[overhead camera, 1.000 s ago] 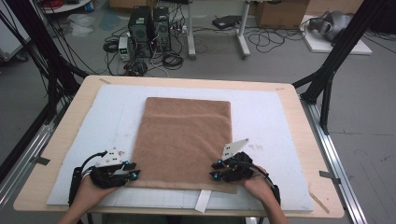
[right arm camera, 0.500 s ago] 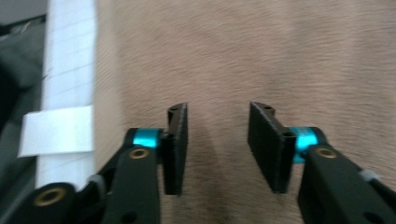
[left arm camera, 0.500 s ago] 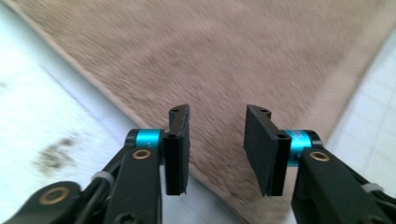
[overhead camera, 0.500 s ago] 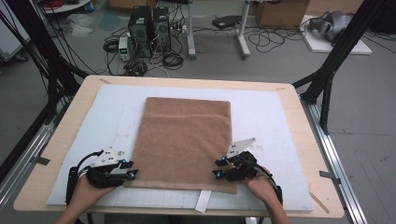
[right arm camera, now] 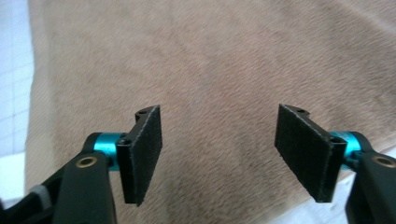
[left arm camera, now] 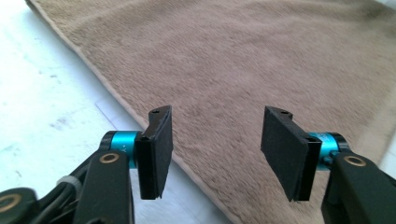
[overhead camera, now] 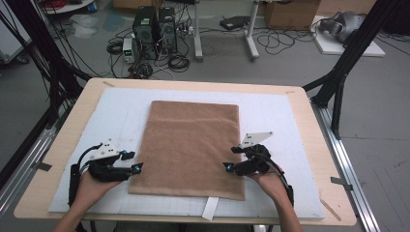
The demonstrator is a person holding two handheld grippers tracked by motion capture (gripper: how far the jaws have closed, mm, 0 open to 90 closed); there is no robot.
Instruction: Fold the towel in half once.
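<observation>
A brown towel (overhead camera: pixel 191 145) lies flat on the white mat (overhead camera: pixel 280 116), its long side running away from me. My left gripper (overhead camera: pixel 135 162) is open at the towel's near left edge, jaws spread over the hem. From its own camera, the left gripper (left arm camera: pixel 215 140) straddles the towel (left arm camera: pixel 243 60) edge with nothing between the pads. My right gripper (overhead camera: pixel 233 158) is open over the towel's near right part. Seen from the right gripper view, the right gripper (right arm camera: pixel 219 144) hovers above the towel (right arm camera: pixel 210 60), holding nothing.
The mat covers a wooden table (overhead camera: pixel 72 125). A white paper strip (overhead camera: pixel 211 209) lies at the front edge below the towel. Black frame poles (overhead camera: pixel 343 63) stand at the table's right and left. Computers (overhead camera: pixel 154 26) and cables sit on the floor behind.
Both grippers have shifted slightly inward toward the towel's near corners. The towel has not moved.
</observation>
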